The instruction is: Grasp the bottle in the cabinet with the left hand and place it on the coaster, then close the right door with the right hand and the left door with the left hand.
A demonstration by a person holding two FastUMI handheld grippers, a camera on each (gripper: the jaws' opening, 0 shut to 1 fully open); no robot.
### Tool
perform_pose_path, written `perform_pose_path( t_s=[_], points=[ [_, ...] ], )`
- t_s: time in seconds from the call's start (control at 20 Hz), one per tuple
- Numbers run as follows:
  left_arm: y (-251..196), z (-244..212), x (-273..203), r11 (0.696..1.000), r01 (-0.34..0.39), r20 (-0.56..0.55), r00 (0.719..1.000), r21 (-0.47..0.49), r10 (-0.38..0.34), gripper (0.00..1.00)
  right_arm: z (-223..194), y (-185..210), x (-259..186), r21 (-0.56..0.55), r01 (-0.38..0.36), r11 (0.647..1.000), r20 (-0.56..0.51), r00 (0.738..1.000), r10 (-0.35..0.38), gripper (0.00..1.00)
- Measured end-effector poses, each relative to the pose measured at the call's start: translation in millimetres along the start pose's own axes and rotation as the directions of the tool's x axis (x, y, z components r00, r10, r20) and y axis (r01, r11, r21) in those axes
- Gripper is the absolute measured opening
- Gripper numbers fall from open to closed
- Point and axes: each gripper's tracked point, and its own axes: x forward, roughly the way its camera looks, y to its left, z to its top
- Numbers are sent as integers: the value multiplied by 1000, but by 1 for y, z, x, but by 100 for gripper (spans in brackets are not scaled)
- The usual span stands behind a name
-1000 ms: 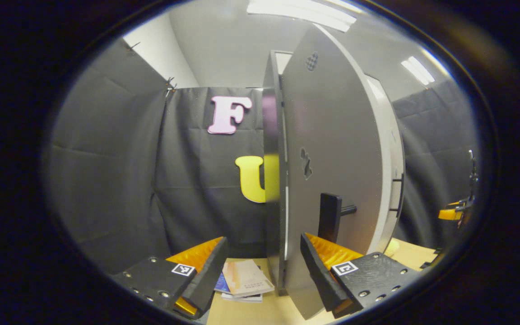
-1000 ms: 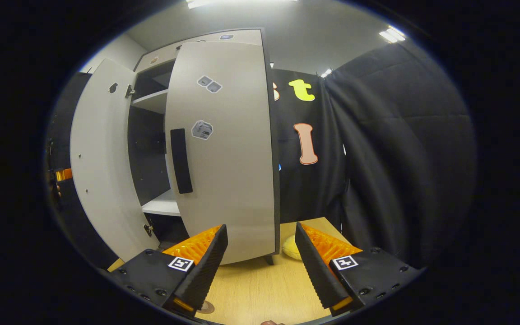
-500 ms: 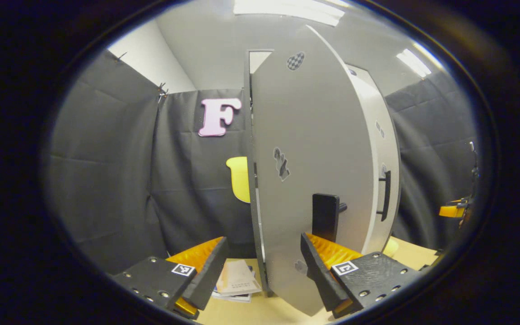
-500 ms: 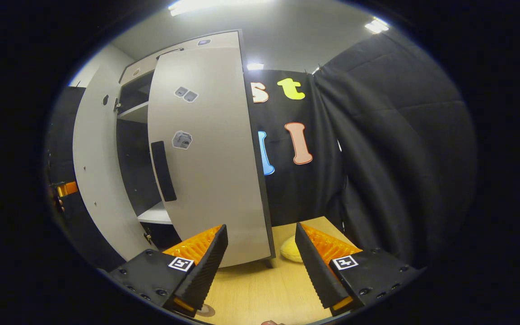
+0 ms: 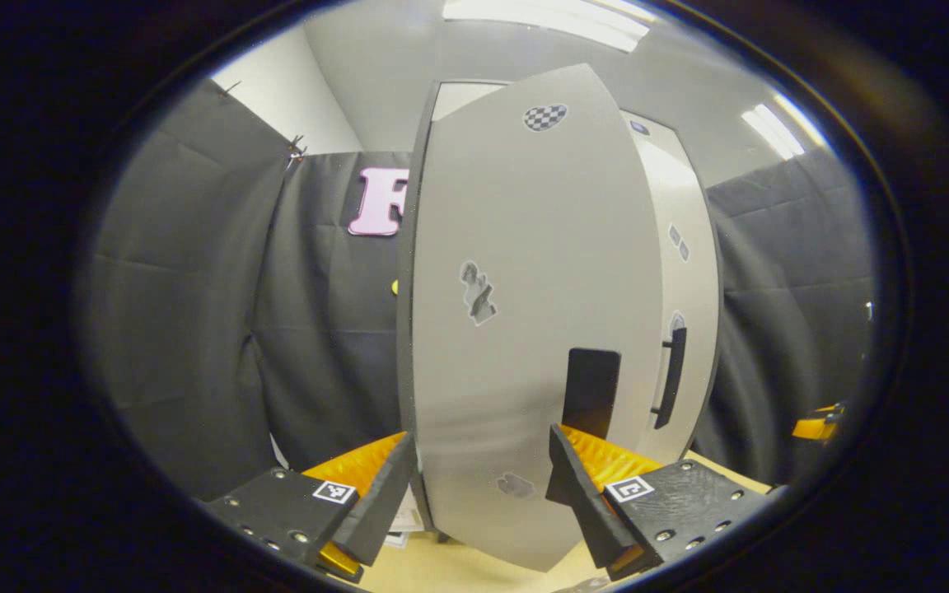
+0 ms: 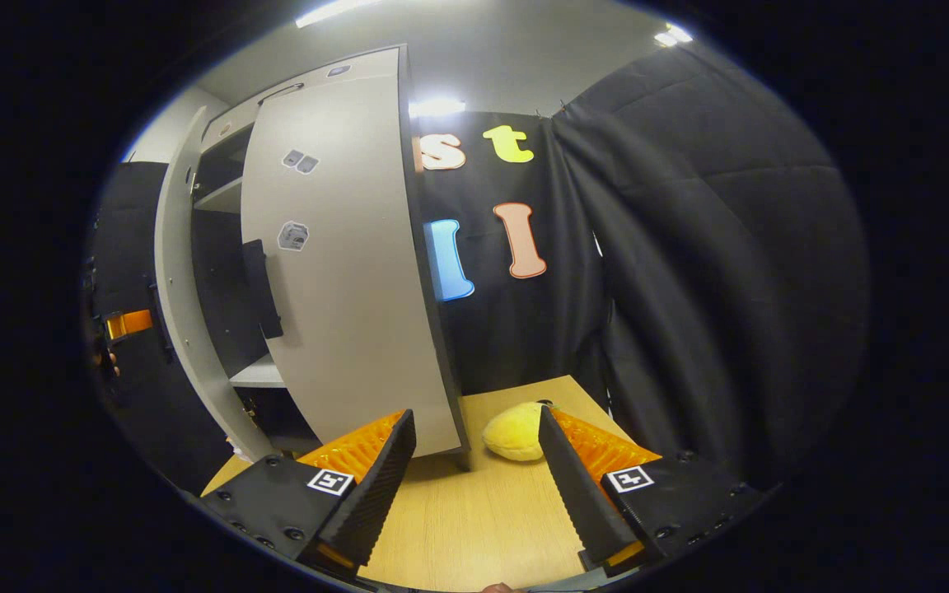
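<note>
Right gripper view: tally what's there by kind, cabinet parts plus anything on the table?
Grey cabinet doors: 2 (right door, left door)
Black bar door handles: 1
White cabinet shelves: 2 (upper, lower)
Yellow plush objects on the wooden table: 1
Total: 6

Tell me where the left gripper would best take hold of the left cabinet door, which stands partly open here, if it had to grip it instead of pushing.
Probably the dark upright handle low on the left door, near its free edge. It is a narrow vertical bar that seems to stand proud of the flat panel, so the open left gripper could come straight at the door's front and close across the bar's sides. The panel itself offers only its thin edge.
</note>
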Motion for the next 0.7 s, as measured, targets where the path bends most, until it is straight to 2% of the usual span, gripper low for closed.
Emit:
perform_pose_path(
  t_s=[0.1,0.3,0.5,0.55,0.6,0.7],
  points=[
    [0,-4,-10,997,-61,-6,998,-37,61,99,0,-9,-1,-4,1,1000,0,1000,-1,96],
    [-7,-23,-46,986,-110,-25,994,-125,108,100,-8,-31,-1,-2,3,1000,-22,1000,-3,96],
    [9,-39,-83,966,-186,-43,982,-178,182,99,-24,-55,14,-27,14,1000,-50,999,-16,96],
    [12,-38,-90,961,-194,-44,981,-198,189,94,-31,-61,19,-23,18,1000,-72,997,-20,96],
    [17,-36,-98,958,-204,-36,979,-202,201,89,-35,-64,26,-14,22,1000,-83,996,-23,96],
    [32,-24,-117,956,-235,-5,971,-177,238,92,-34,-63,39,11,23,1000,-83,996,-22,96]
  ],
)
